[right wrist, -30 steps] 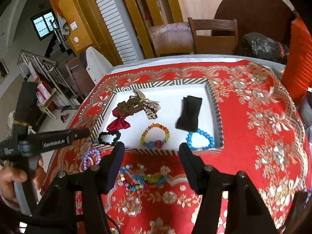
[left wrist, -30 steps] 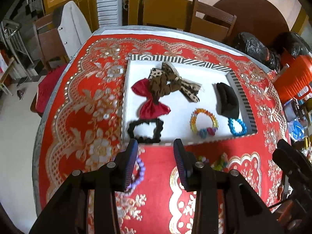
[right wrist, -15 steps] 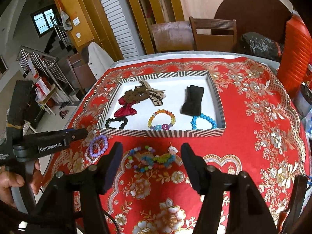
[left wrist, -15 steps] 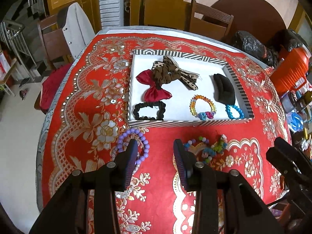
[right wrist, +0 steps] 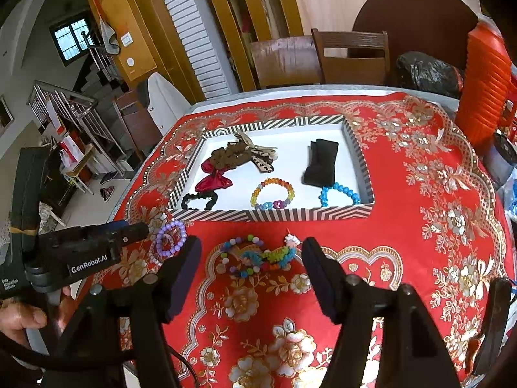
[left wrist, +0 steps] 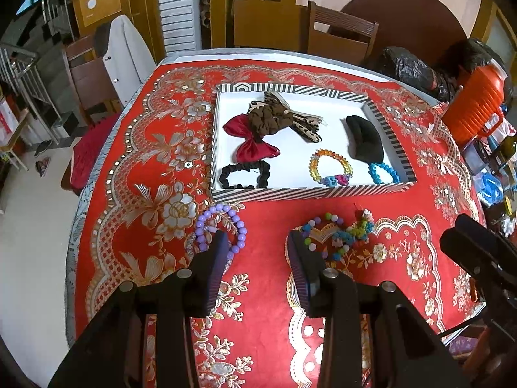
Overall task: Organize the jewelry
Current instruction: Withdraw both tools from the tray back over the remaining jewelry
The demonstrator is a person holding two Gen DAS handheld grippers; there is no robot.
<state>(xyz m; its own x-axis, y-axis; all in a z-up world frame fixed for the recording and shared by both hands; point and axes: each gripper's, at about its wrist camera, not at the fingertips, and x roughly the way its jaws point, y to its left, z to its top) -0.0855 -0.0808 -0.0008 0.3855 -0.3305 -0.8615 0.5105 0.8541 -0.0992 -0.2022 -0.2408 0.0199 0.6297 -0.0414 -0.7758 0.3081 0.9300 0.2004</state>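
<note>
Both grippers pulled back from tray (left wrist: pixel 310 192) | right gripper (right wrist: pixel 250 252) jaws just widened, empty, over multicolour bead bracelet (right wrist: pixel 255 255) on counter | left gripper (left wrist: pixel 257 242) part-open, empty | bracelet judged light, floppy, rolling; best pinched across strand

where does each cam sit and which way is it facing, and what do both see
Left wrist: on the left gripper, angled down across the red gold-flowered tablecloth toward the striped-rim white tray; its own open black fingers show.
Right wrist: on the right gripper, same downward aim from further right; its open fingers and the person's hand show.
Shared: tray, purple bead bracelet, multicolour bead bracelet.
</note>
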